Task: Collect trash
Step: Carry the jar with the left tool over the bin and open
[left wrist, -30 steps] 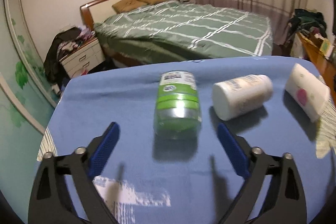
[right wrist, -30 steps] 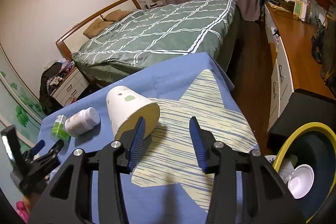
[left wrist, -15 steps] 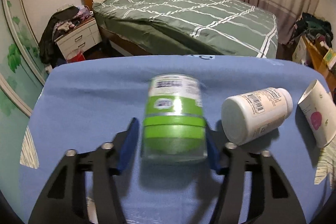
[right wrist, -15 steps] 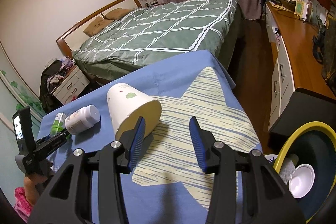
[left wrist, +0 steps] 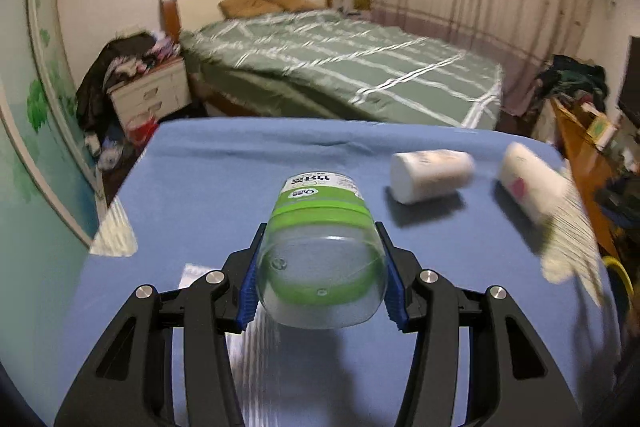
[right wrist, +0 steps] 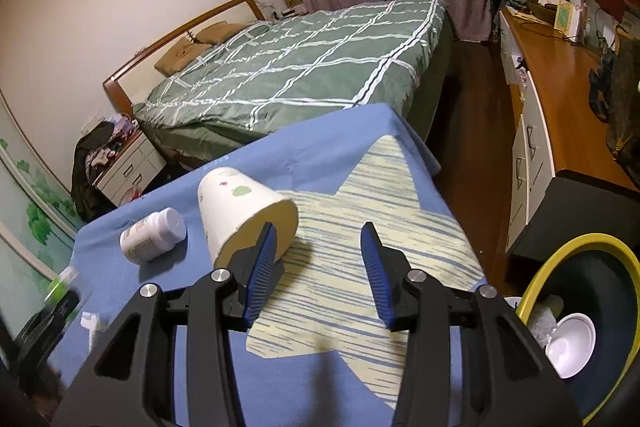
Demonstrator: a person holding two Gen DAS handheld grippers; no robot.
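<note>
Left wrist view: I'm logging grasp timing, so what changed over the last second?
The left gripper advanced, closed on the green-labelled jar and lifted it. The right gripper stayed open beside the paper cup; the white bottle stayed put.

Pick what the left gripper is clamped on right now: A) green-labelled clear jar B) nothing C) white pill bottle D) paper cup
A: in the left wrist view the left gripper has both blue pads pressed against the sides of the jar, while the pill bottle and cup lie apart on the blue cloth.
</note>
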